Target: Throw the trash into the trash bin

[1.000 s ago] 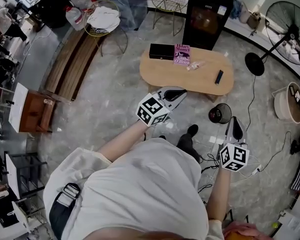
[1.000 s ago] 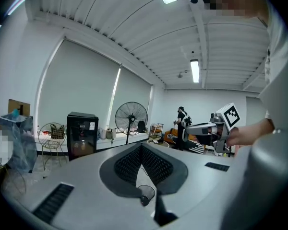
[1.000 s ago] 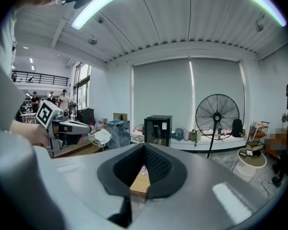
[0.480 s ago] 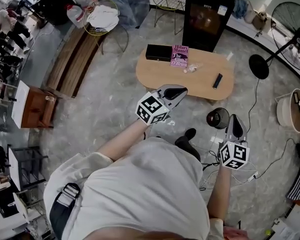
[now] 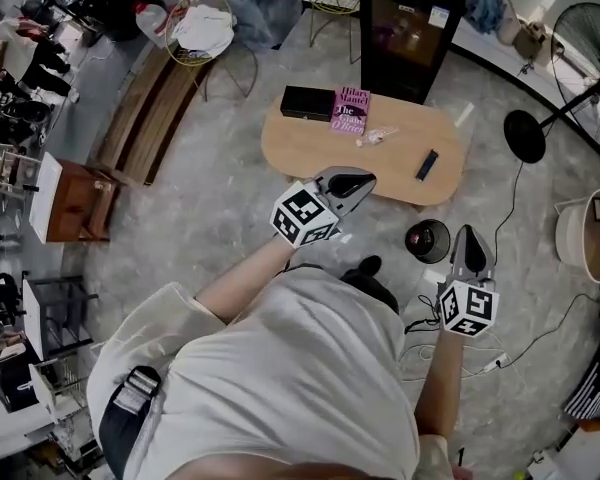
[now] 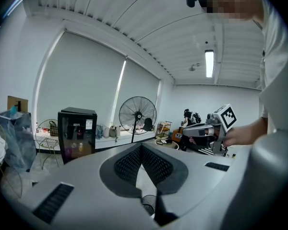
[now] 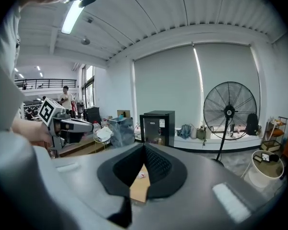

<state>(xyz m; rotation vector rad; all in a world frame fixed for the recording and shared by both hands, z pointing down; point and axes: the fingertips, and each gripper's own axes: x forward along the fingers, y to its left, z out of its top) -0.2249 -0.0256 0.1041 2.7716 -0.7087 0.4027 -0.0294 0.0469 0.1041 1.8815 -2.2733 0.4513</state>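
Observation:
A small crumpled wrapper (image 5: 377,135) lies on the oval wooden table (image 5: 310,153), and shows as a speck (image 7: 142,175) between the jaws in the right gripper view. A small round black trash bin (image 5: 427,240) stands on the floor at the table's near right; its rim (image 6: 148,206) peeks between the left jaws. My left gripper (image 5: 347,184) hovers at the table's near edge, shut and empty. My right gripper (image 5: 469,247) hangs just right of the bin, jaws together with nothing in them. Each gripper view shows its own jaws meeting (image 6: 141,147) (image 7: 144,147).
On the table sit a black box (image 5: 308,102), a pink book (image 5: 348,109) and a dark remote (image 5: 426,164). A black fridge (image 5: 412,28) stands behind it. A standing fan (image 5: 525,133), a white bucket (image 5: 583,234) and floor cables (image 5: 500,363) are at the right.
Both grippers have moved forward with the person toward the table. The table and the black bin now sit closer to the grippers in the head view.

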